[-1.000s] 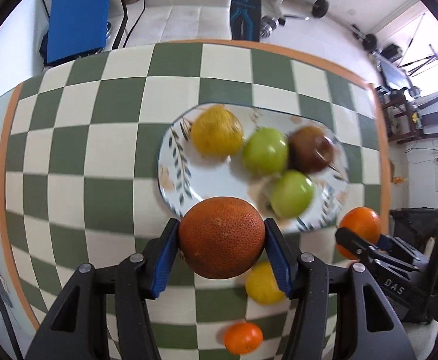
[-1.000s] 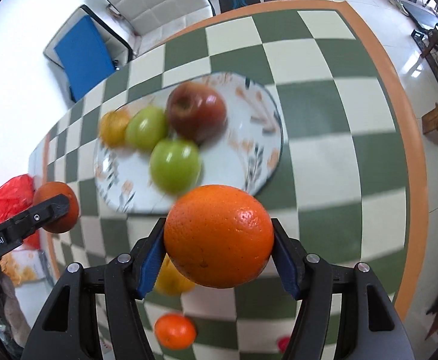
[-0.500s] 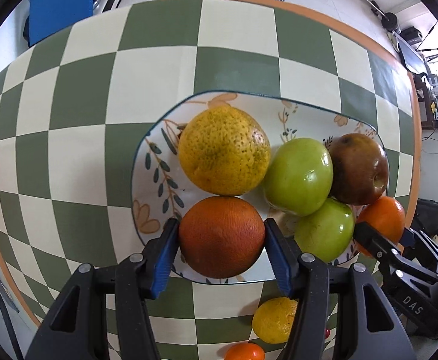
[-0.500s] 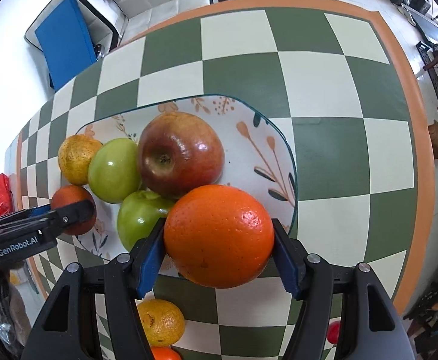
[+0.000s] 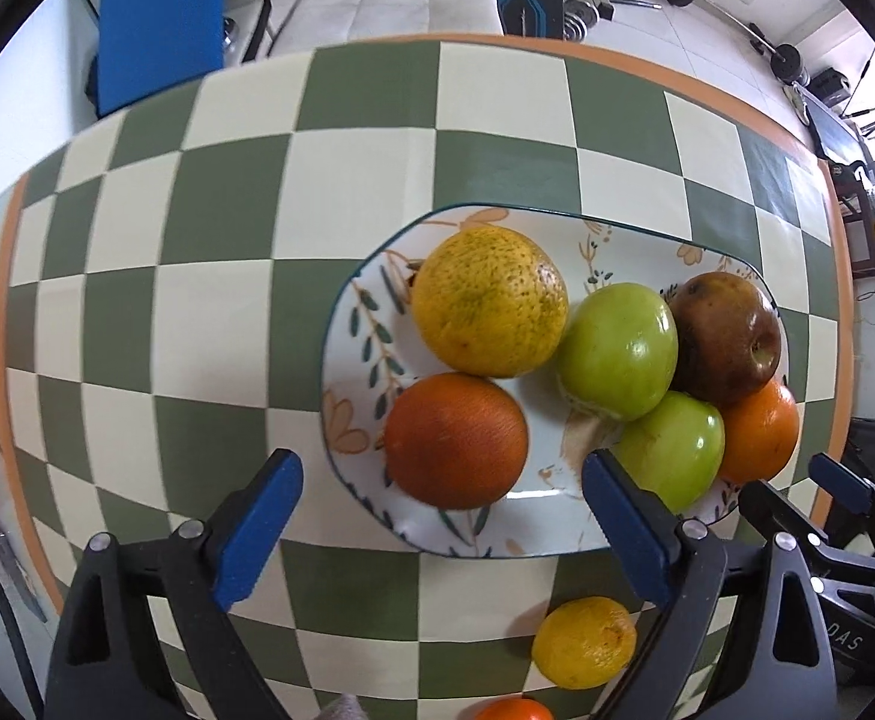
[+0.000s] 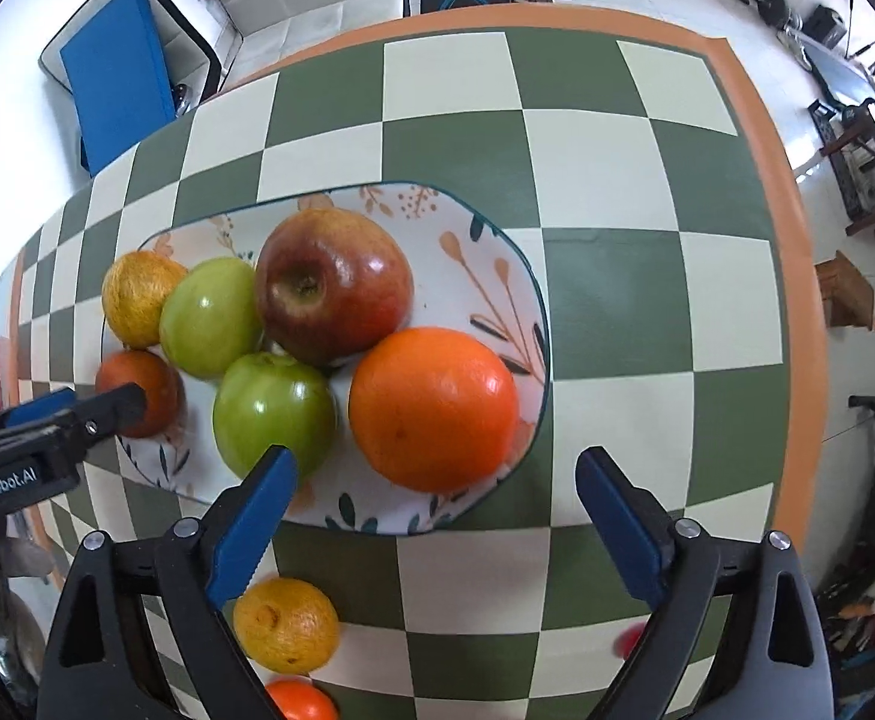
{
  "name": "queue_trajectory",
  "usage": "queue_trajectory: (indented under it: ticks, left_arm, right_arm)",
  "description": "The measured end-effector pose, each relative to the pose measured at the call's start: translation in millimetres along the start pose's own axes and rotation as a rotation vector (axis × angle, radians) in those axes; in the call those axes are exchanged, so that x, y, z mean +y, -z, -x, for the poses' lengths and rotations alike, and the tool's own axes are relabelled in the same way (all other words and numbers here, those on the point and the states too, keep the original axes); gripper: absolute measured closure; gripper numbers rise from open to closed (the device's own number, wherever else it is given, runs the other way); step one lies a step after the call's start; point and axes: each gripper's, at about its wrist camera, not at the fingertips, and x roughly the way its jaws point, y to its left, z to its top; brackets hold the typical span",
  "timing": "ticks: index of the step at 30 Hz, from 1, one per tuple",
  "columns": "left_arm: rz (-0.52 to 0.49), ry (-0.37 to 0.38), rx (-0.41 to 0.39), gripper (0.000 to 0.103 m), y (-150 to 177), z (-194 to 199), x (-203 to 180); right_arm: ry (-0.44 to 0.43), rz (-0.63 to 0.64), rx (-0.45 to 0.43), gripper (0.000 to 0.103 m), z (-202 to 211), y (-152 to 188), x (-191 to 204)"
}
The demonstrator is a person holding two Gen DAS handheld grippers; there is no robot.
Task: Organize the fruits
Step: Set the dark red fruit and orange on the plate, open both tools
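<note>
An oval floral plate (image 5: 350, 360) (image 6: 485, 276) holds a yellow-green orange (image 5: 488, 300), two green apples (image 5: 617, 351) (image 6: 272, 411), a red apple (image 6: 332, 285), a dark orange (image 5: 455, 441) and a bright orange (image 6: 434, 408). My left gripper (image 5: 440, 522) is open, its jaws apart just behind the dark orange. My right gripper (image 6: 434, 516) is open just behind the bright orange. Neither holds anything.
A small yellow citrus (image 5: 584, 642) (image 6: 286, 625) and a small orange one (image 6: 299, 701) lie on the checkered tablecloth near the front. The orange table edge (image 6: 797, 276) runs along the right. A chair and blue board stand beyond the table.
Both grippers lowered their oranges onto the plate, opened, and let them go. The dark orange and bright orange now rest on the plate.
</note>
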Motion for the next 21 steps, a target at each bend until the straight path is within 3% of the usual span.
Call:
queue_trajectory:
  ticks: [7,21]
  left_arm:
    - [-0.007,-0.070,-0.114,0.008,33.4,37.9,-1.5]
    - [-0.022,-0.089,-0.333,0.008,104.7,115.8,-15.3]
  right_arm:
    - [0.025,0.003,-0.064,0.007,25.9,25.0,-1.7]
    - [0.047,0.059,-0.276,0.007,124.2,98.9,8.7]
